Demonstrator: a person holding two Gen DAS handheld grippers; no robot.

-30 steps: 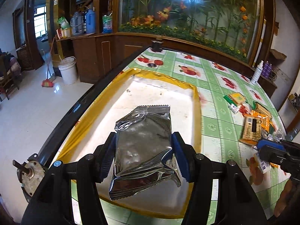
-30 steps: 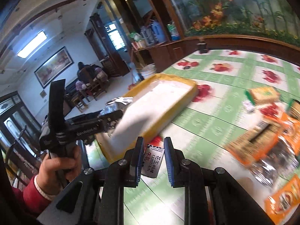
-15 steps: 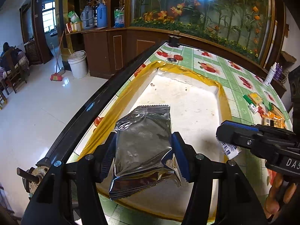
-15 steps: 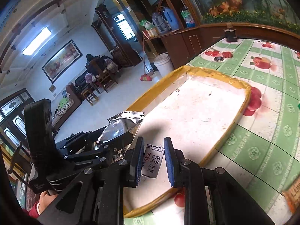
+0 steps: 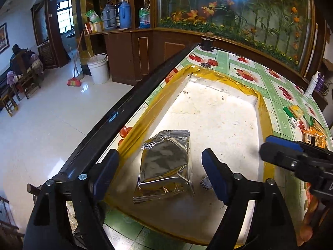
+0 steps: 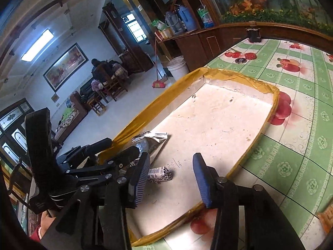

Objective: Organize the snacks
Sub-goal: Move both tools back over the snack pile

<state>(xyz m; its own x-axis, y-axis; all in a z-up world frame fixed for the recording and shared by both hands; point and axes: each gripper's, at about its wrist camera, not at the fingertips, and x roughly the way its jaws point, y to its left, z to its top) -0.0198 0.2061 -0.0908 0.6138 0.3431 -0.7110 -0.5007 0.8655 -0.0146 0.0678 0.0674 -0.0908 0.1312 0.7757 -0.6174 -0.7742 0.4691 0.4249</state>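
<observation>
A silver foil snack pouch is seen lying flat in the yellow-rimmed tray, between the wide-spread, empty left claw; judged light, crinkly and slippery, it is best pinched across its side edges, while the right claw is gaping at 3 o'clock.

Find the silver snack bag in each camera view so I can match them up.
Left wrist view: the silver bag lies flat in the tray, low centre, between the open fingers of the left hand-held gripper.
Right wrist view: the silver bag sits at left of centre, partly hidden behind the left hand-held gripper.
Shared landmark: the tray's yellow rim.
</observation>
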